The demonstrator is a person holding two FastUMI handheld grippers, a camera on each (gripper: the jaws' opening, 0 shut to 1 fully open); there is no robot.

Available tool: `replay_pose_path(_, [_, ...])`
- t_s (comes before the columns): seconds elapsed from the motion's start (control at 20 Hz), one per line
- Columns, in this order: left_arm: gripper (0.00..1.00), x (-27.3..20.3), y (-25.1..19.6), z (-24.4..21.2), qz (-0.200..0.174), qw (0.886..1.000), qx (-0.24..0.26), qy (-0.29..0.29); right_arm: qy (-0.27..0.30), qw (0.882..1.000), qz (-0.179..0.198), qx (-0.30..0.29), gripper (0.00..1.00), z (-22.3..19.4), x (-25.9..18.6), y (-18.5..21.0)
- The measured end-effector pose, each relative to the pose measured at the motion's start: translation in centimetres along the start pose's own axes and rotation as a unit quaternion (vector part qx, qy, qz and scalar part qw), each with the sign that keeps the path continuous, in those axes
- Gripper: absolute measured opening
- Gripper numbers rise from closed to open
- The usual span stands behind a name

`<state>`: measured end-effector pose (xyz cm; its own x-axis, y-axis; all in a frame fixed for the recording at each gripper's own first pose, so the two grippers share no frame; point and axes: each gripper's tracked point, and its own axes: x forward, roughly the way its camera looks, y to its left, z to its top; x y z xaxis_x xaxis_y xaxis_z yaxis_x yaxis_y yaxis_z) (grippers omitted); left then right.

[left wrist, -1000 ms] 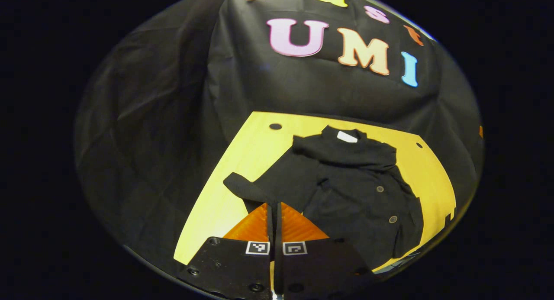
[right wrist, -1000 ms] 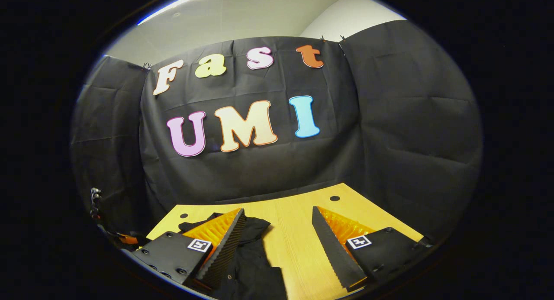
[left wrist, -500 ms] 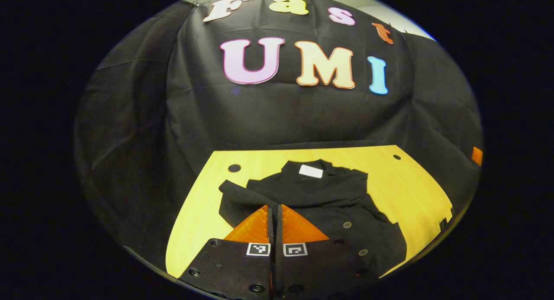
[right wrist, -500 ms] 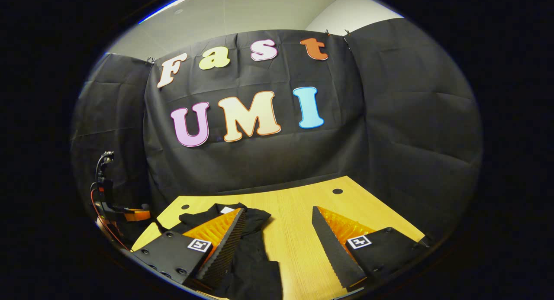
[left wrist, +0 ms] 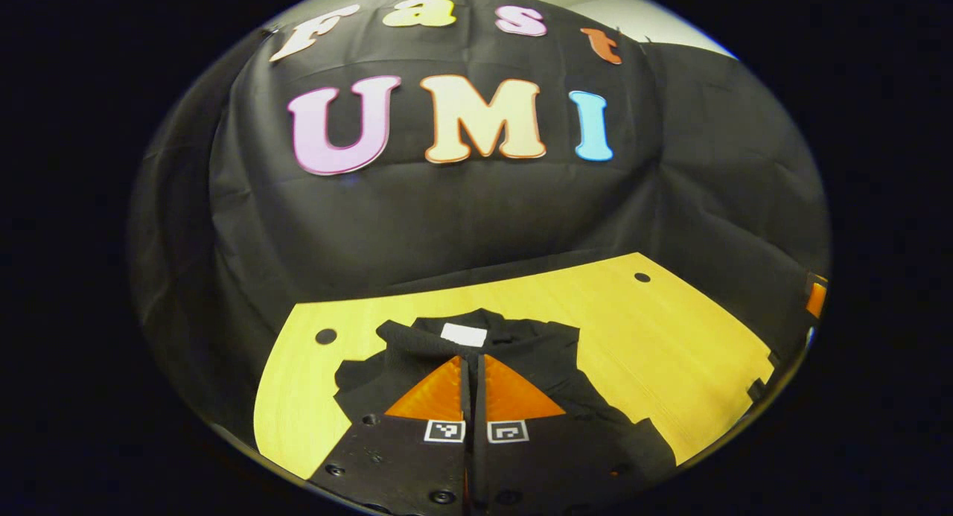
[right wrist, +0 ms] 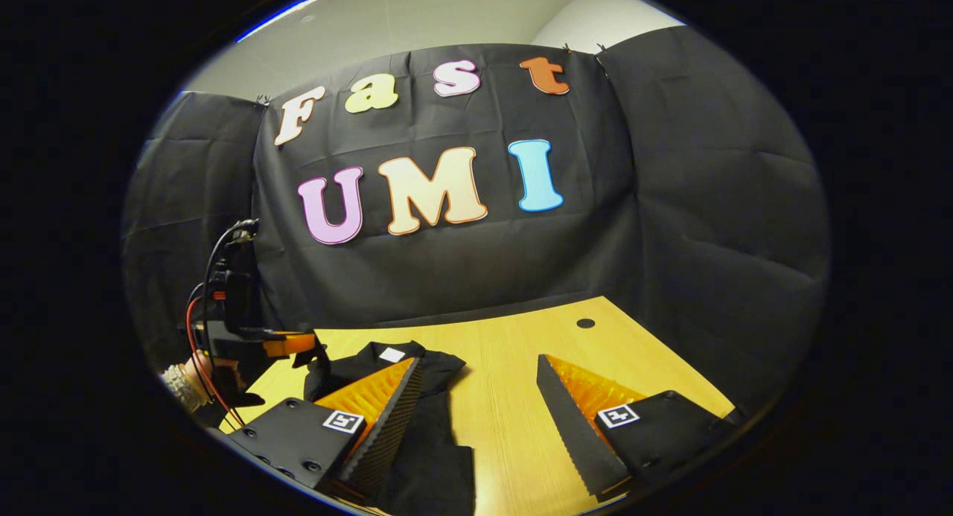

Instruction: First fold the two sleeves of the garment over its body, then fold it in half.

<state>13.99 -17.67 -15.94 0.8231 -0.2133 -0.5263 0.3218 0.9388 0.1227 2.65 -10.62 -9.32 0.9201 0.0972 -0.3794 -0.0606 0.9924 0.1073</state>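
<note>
Black sleeve cloth seems pinched in the closed left gripper [left wrist: 471,367] over the shirt [left wrist: 536,352]; lay it flat across the body before letting go, right gripper [right wrist: 476,397] open above the bench [right wrist: 514,352]

The black garment [left wrist: 543,352] lies on the yellow wooden table [left wrist: 670,337], collar with white label [left wrist: 463,334] toward the booth's wall, one sleeve raised off the tabletop.

A yellow wooden table [left wrist: 670,337] carries a black garment [left wrist: 543,352] lying on it.
</note>
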Motion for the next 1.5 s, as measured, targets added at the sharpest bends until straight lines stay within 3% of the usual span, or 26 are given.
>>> replay_pose_path(0.25, [0.00,3.5,-2.7,0.3,-0.014,1.000,0.015,-0.010,0.019,1.000,0.015,0.003,0.98,-0.6,0.7,0.1])
replay_pose_path(0.65, [0.00,8.6,-7.4,-1.9,-0.049,0.999,-0.009,0.005,0.046,0.999,0.009,0.008,0.98,-2.5,1.1,0.4])
replay_pose_path(0.9, [0.00,11.7,-11.8,-4.0,-0.081,0.996,0.021,0.027,0.054,0.998,0.003,0.013,0.98,-4.6,1.8,0.7])
replay_pose_path(0.95, [0.00,12.1,-12.2,-4.4,-0.084,0.996,0.022,0.036,0.058,0.998,0.003,0.012,0.93,-4.9,2.0,0.8])
replay_pose_path(1.0, [0.00,12.5,-12.7,-4.8,-0.086,0.995,0.019,0.044,0.061,0.998,0.004,0.012,0.98,-5.2,2.1,0.9])
replay_pose_path(1.5, [0.00,16.3,-14.1,-8.0,-0.058,0.995,0.013,0.078,0.074,0.996,-0.006,0.049,0.98,-7.7,-0.1,-0.1])
